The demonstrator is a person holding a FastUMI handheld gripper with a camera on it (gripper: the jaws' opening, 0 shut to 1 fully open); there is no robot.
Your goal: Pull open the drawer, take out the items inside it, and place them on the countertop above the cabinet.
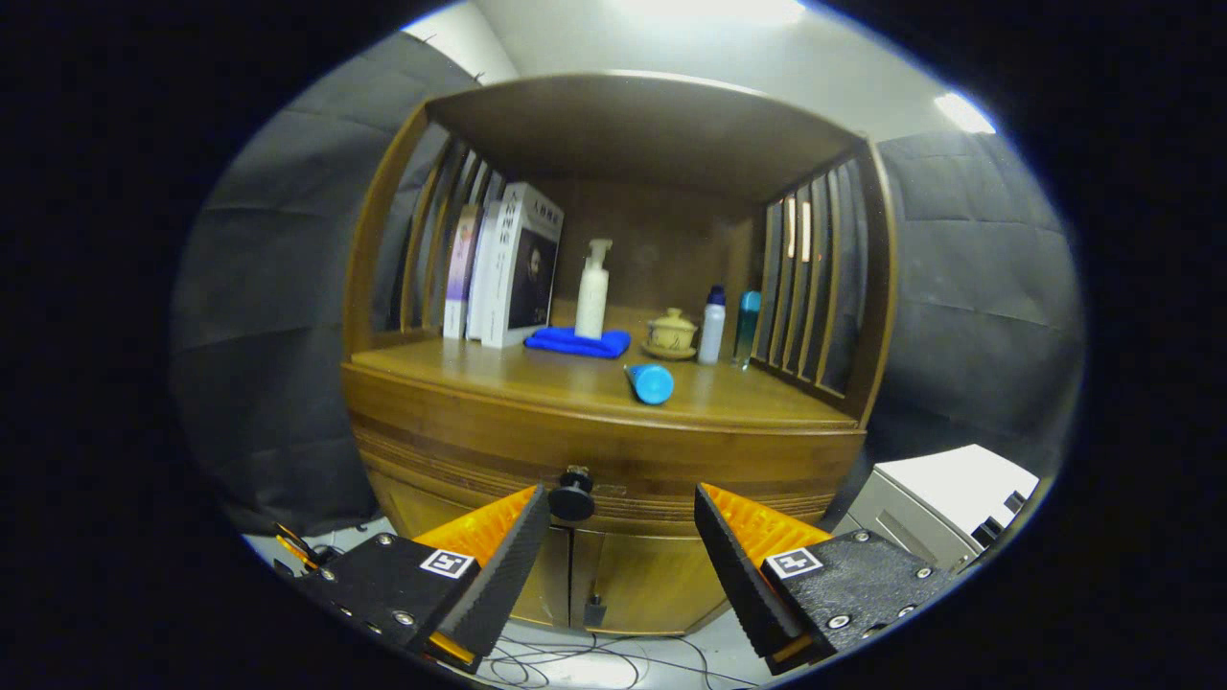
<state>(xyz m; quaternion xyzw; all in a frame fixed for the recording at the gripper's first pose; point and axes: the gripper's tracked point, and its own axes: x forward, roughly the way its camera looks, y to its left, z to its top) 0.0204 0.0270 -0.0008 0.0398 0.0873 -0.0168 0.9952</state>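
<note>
Dark round knob (572, 497) on the closed wooden drawer front (613, 458) of the brown wooden cabinet (594, 537): the landmark for all else here. Gripper (621, 506) spread wide, holding nothing; one finger's tip just beside the knob, possibly touching, the other well off to the knob's far side. Drawer shut flush beneath the countertop (537, 379), so contents hidden and not to be judged for weight or fragility.

Likely handling: knob small, hard and smooth, apt to slip unless pinched squarely across its neck or cap; drawer stiff solid timber, probably heavy enough to need a straight, steady pull outward. Best hold: both pads closed on the knob from its two sides.

Above the knob, on the countertop: a blue cylindrical tube (651, 382) lying on its side nearest; further back a folded blue cloth (578, 341) with a white pump bottle (592, 289) standing on it, a small lidded ceramic cup (670, 333), a white bottle with dark cap (711, 325), a teal bottle (747, 327). Up and to the side of the knob, upright books (503, 266); spine lettering too small to read. No brand legible anywhere. Square black-and-white markers on the gripper body, no words.
</note>
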